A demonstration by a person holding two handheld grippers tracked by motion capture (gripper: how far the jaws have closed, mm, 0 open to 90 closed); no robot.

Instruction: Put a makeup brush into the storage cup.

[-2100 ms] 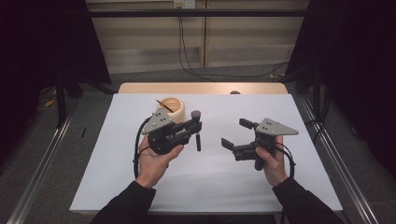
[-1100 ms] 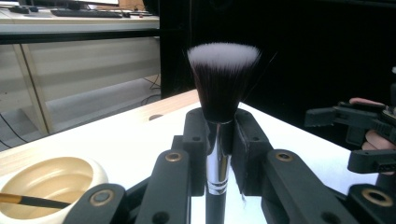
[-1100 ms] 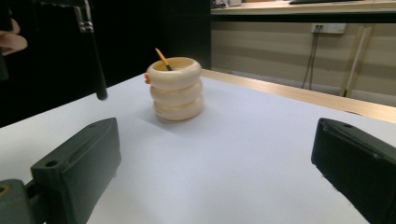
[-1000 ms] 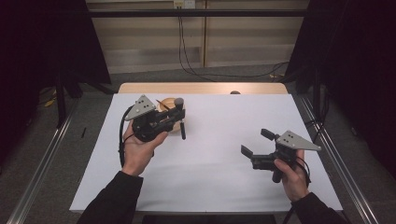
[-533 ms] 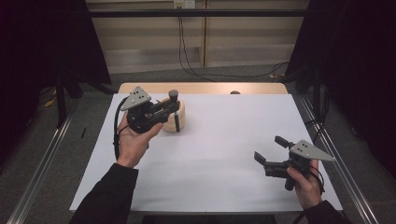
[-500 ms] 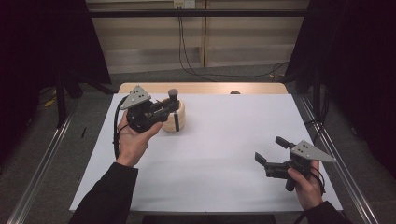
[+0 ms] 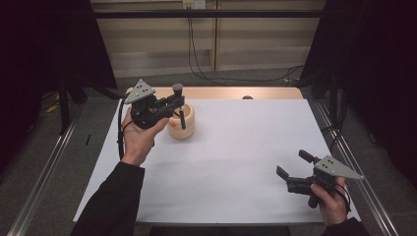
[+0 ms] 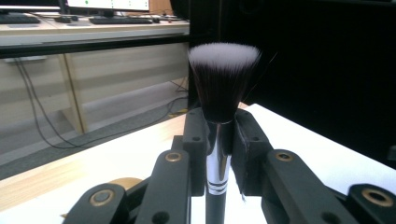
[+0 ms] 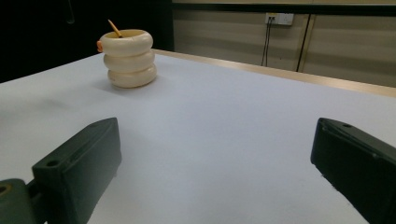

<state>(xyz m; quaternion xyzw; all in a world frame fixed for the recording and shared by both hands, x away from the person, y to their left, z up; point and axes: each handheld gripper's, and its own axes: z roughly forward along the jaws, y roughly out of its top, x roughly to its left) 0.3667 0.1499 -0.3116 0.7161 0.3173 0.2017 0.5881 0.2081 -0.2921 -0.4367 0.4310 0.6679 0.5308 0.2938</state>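
Your left gripper (image 7: 173, 104) clamps a makeup brush (image 8: 219, 116) by its chrome ferrule, bristles up and black handle hanging down, raised at about 10 o'clock on the white table (image 7: 236, 162) and just in front of the cream ringed holder (image 7: 183, 123). From your right gripper's view, that holder (image 9: 128, 58) stands at 11 o'clock with a pencil (image 9: 113, 28) leaning inside it. Your right gripper (image 7: 295, 172) hovers low at 4 o'clock near the table's front right corner, jaws spread wide with nothing between them, well apart from the holder.

Black grippers (image 7: 174, 105), grey plates, dark sleeves.
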